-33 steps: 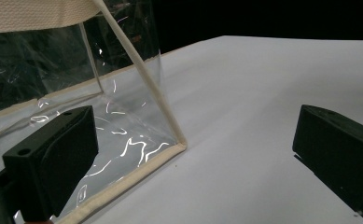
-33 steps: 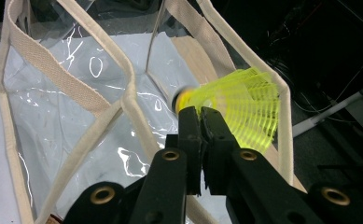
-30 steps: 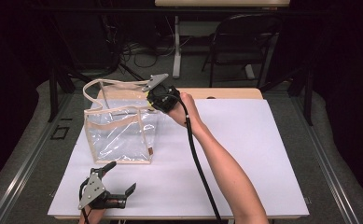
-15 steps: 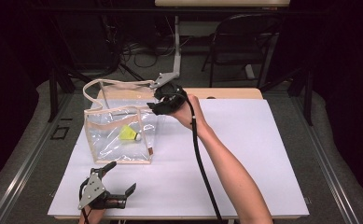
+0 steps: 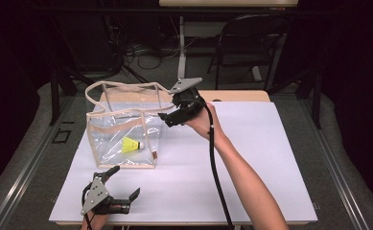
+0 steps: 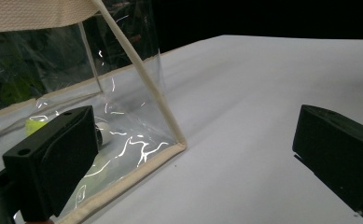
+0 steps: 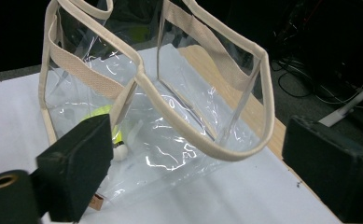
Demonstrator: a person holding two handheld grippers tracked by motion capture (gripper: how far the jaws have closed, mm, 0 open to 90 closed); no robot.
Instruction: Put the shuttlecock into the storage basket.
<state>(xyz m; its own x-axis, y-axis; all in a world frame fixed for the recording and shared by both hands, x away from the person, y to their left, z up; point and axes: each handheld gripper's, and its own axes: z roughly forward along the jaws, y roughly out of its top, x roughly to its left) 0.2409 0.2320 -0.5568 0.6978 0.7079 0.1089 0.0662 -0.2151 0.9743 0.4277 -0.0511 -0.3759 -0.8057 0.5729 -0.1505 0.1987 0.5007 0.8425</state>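
On the white counter the yellow shuttlecock is seen lying inside the clear tote bag, below and left of the right gripper, whose empty jaws have just been opened wide, while the left gripper is held wide open near the bag's front corner.

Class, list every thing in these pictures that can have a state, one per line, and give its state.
Clear tote bag: upright, top open, handles standing.
Yellow shuttlecock: lying inside the bag, on its floor.
Right hand-held gripper: jaws just opened, nothing between them, raised beside the bag.
Left hand-held gripper: open, empty, low on the table.
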